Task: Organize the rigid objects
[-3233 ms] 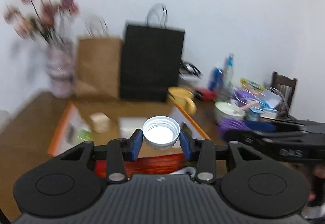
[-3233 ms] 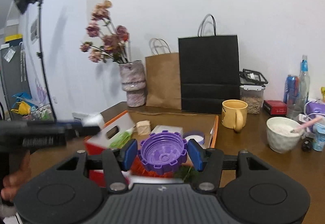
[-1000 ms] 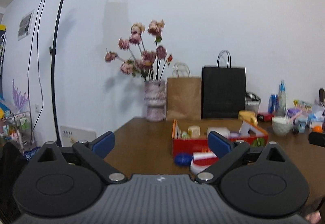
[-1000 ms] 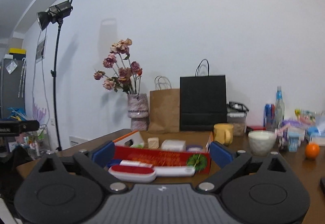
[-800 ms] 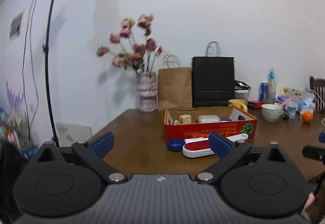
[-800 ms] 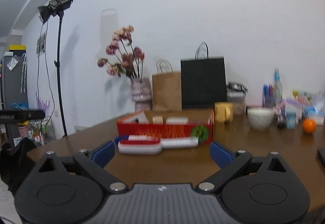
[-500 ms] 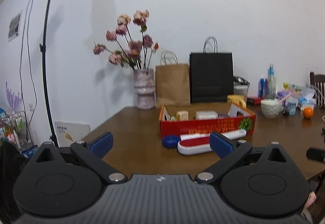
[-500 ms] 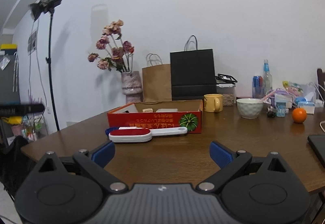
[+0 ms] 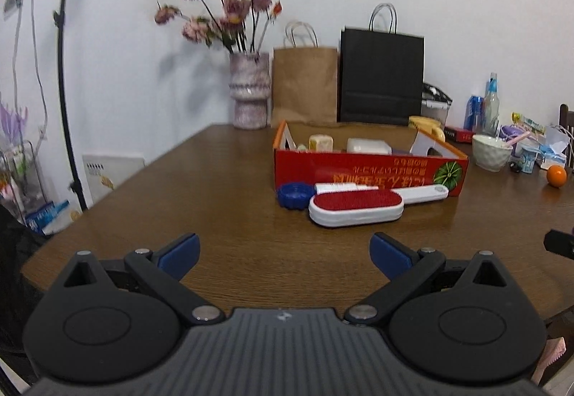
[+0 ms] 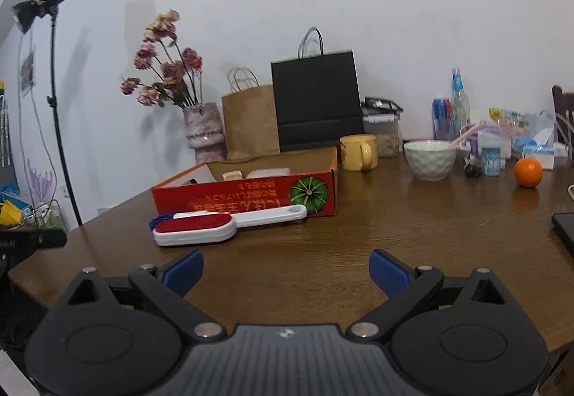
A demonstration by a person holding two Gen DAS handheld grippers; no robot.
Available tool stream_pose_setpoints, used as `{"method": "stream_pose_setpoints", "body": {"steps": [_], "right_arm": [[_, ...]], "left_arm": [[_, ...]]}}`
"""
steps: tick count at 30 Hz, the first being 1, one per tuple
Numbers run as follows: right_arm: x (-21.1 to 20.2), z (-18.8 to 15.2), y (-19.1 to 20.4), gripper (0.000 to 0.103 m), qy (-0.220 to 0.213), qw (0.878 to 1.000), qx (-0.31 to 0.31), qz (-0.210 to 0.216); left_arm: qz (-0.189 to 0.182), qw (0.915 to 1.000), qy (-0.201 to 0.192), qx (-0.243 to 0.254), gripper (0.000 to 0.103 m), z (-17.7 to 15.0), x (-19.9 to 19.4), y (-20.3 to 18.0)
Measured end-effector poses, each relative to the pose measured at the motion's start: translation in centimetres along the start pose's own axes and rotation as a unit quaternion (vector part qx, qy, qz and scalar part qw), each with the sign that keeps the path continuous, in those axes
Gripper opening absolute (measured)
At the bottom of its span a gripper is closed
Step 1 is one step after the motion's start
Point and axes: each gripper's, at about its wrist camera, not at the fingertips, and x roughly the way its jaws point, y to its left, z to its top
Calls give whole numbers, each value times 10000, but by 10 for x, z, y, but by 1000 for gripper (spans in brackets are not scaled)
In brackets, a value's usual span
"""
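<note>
A red cardboard box (image 9: 369, 171) stands on the brown table (image 9: 215, 216) with a beige block (image 9: 320, 142) and a white block (image 9: 367, 145) inside. In front of it lie a red and white lint brush (image 9: 358, 205) and a blue cap (image 9: 294, 195). My left gripper (image 9: 283, 252) is open and empty, well short of them. In the right wrist view the box (image 10: 247, 195) and the brush (image 10: 201, 229) lie ahead to the left. My right gripper (image 10: 286, 270) is open and empty over the table's near part.
A flower vase (image 9: 250, 91), a brown bag (image 9: 305, 83) and a black bag (image 9: 382, 76) stand at the back wall. A yellow mug (image 10: 358, 152), a white bowl (image 10: 429, 159), an orange (image 10: 528, 172) and bottles crowd the right. A light stand (image 10: 53, 108) is at the left.
Both grippers, earlier shut on a white lid and a purple lid over the box, are now open and empty. Both have pulled back to the table's near edge.
</note>
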Motion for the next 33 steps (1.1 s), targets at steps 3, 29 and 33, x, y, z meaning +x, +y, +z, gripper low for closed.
{"method": "stream_pose_setpoints", "body": {"steps": [3,29,33], "right_arm": [[34,13,-8,79,390,9992,75,79],[236,58,-47,22,1368,9875,764,188],[236,59,-50,22,1408,9857,892,241]], "left_arm": [[-134,9996,249,-37,103,7,27,-3],[-949,9890,907,-688,47,42,176,-17],[-972,9897,823,-653,47,40,177,-18]]}}
